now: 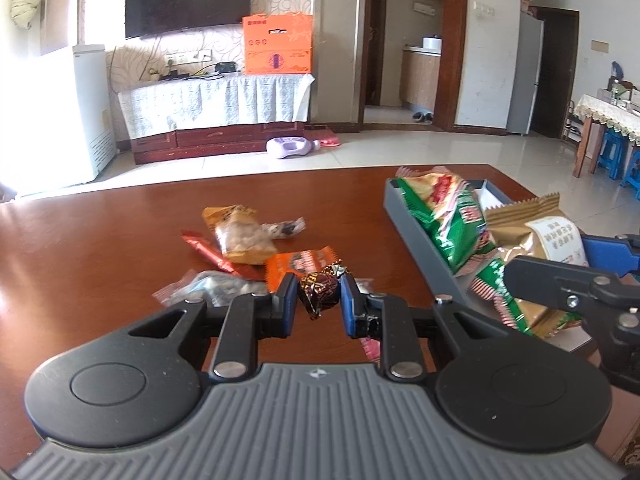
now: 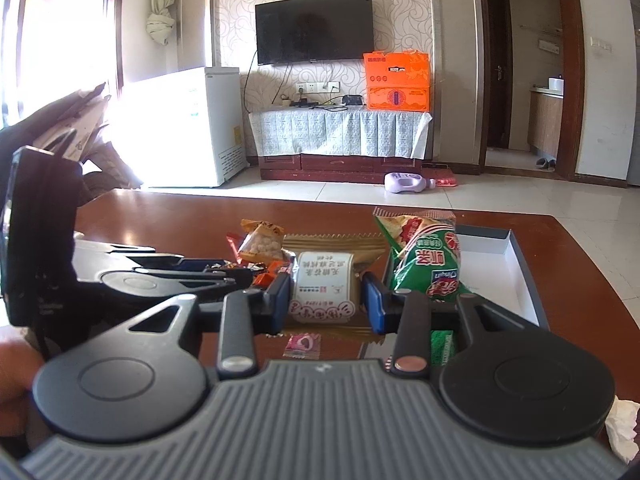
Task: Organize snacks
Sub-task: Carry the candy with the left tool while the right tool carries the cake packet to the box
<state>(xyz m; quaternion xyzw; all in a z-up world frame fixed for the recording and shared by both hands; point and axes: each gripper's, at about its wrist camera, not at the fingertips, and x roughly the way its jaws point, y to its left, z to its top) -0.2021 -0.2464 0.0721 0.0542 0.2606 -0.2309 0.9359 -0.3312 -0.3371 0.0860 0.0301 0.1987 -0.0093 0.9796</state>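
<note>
Room: living room, my reddish-brown wooden bench (image 1: 120, 232) in front.
Left tongs (image 1: 319, 300): I have them nearly closed, pinching a brown foil-wrapped candy (image 1: 318, 290) above loose snack packets.
Right tongs (image 2: 325, 300): I have them partly open, gripping a gold-edged white-label cake packet (image 2: 323, 284).
Grey open box (image 2: 516, 276): right side, green crisp bag (image 2: 428, 264) leaning in.

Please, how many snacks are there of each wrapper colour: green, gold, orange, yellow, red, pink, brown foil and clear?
Green packets: 2
Gold packet: 1
Orange packet: 1
Yellow packet: 1
Red stick: 1
Pink packet: 1
Brown foil candy: 1
Clear packets: 2
Total: 10
</note>
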